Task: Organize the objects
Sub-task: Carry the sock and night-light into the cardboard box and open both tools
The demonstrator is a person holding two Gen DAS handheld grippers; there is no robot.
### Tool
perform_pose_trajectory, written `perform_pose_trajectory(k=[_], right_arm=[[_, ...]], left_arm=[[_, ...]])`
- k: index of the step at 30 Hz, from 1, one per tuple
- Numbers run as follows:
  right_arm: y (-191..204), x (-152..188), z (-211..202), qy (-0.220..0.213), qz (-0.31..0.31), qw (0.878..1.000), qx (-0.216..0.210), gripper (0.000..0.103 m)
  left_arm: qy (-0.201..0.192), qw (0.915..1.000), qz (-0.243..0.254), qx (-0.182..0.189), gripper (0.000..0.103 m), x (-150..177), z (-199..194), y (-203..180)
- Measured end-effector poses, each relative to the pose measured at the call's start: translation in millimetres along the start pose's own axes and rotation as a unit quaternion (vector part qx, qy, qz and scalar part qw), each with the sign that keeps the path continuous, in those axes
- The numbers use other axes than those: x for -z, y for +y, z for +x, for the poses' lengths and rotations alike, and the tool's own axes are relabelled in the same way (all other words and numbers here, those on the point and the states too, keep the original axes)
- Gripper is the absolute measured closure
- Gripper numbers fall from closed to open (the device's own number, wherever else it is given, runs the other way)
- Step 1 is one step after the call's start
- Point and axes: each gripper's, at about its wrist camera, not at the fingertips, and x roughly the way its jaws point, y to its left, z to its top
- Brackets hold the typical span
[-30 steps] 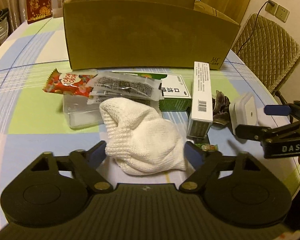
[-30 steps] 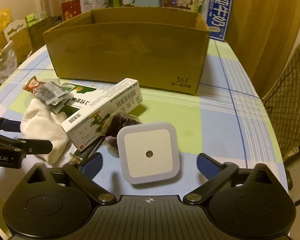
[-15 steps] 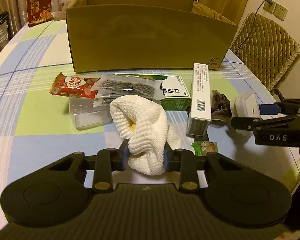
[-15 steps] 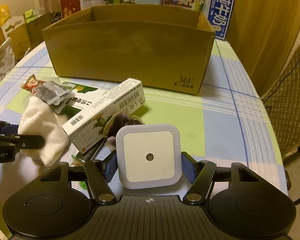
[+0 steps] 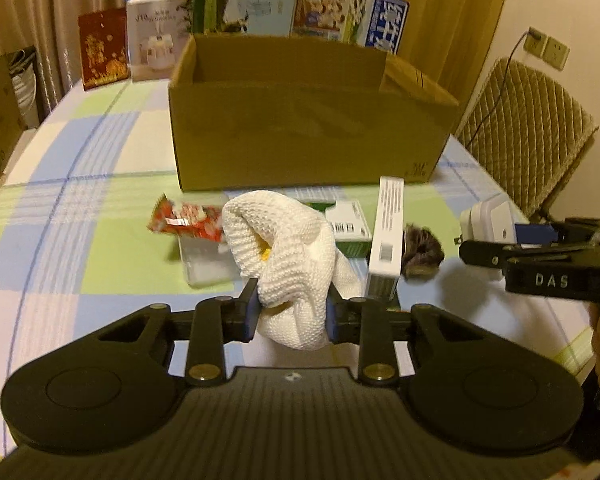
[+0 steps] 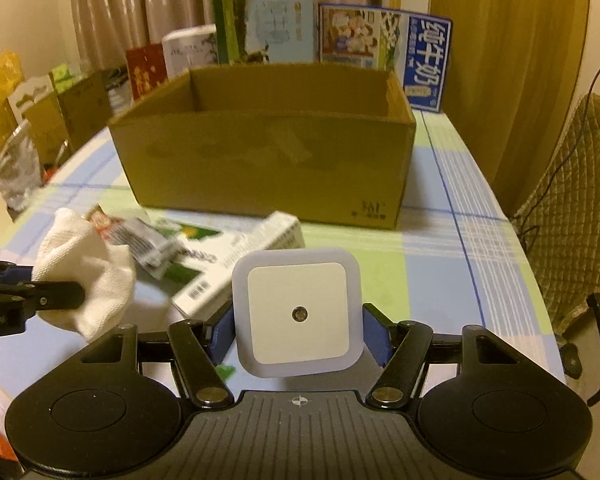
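A white knitted glove (image 5: 290, 264) is pinched by the left gripper (image 5: 291, 312), its length running toward the open cardboard box (image 5: 308, 120). A square night light (image 6: 298, 312), face toward the camera, is clamped by the right gripper (image 6: 298, 334) above the checked tablecloth (image 6: 452, 264).

The tablecloth (image 5: 100, 184) is checked in pale blue, light green and white with thin blue lines. The box (image 5: 308, 136) is plain brown cardboard; the cloth (image 5: 296, 240) is knitted white with a yellow spot, the wrapper (image 5: 184, 222) red. The night light (image 6: 298, 312) is white, between blue pads (image 6: 225, 330).
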Motion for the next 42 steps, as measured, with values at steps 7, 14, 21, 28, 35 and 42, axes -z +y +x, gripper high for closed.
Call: perform_pose_trajectory(k=[7,14,21,28,35,42], right_arm=[[1.9,-32.4,-14.2,-0.051,0.009,0.999,0.000,0.040],[0.3,-99.0,-13.9,-0.119,0.010,0.993,0.001,0.040],[-11.1,-162.2,30.2,-0.134,0.036,0.990,-0.002,0.040],[-32.2,-184.0,93.3,-0.087,0.076,0.993,-0.001,0.040],[-52.0,-181.3,136.3,-0.044,0.112,0.993,-0.005,0.040],[-60.3,-190.3,153.1,-0.040,0.139,0.989,-0.005,0.040]], left_arm=[[-0.041,0.9991,0.010,-0.001,0.077,-42.3,-16.5,-0.8],[-0.094,0.9954,0.017,-0.008,0.077,-108.2,-8.0,2.8],[-0.113,0.9935,0.009,0.001,0.077,-166.7,26.3,8.7],[-0.082,0.9966,-0.001,-0.001,0.077,-188.7,85.4,17.7],[-0.059,0.9982,-0.003,0.008,0.075,-193.8,122.0,20.0],[-0.069,0.9972,-0.029,-0.003,0.043,-195.8,139.5,29.4]])
